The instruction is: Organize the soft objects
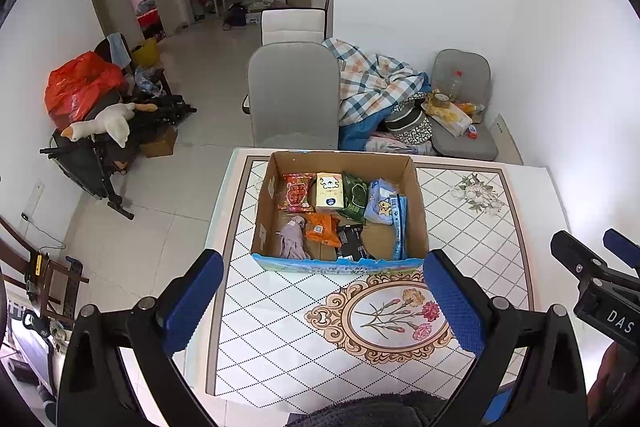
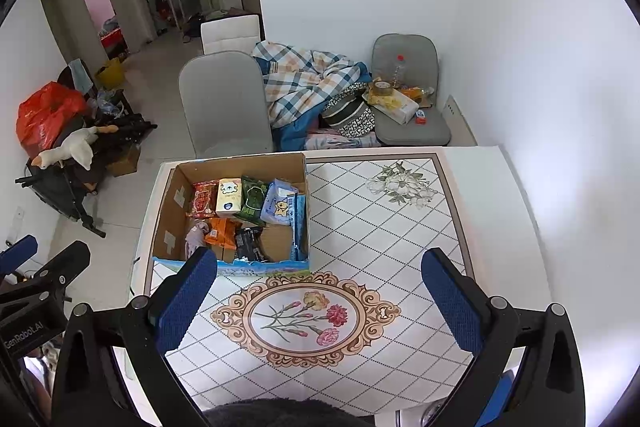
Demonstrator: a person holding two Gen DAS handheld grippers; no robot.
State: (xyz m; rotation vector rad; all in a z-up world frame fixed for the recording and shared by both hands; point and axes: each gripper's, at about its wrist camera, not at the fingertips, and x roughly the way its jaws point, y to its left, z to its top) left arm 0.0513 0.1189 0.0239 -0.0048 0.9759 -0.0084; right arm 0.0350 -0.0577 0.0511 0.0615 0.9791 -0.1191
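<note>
A cardboard box (image 1: 416, 203) stands on the patterned table (image 1: 280, 327). It holds several soft packs: a red one (image 1: 295, 191), a yellow tissue pack (image 1: 329, 192), a green pack (image 1: 355, 195), a blue pack (image 1: 382, 202), an orange pack (image 1: 322, 230), a black pack (image 1: 352, 243) and a grey cloth (image 1: 292, 235). My left gripper (image 1: 323, 303) is open and empty, above the table in front of the box. My right gripper (image 2: 320, 303) is open and empty, to the right front of the box (image 2: 168, 211). The right gripper's body shows in the left wrist view (image 1: 600, 279).
A grey chair (image 1: 294, 95) stands behind the table. A plaid blanket (image 1: 372, 83) and a cluttered grey seat (image 1: 464, 123) lie at the back right. A stroller with a plush goose (image 1: 104, 125) and a red bag (image 1: 80, 87) stands on the floor at left.
</note>
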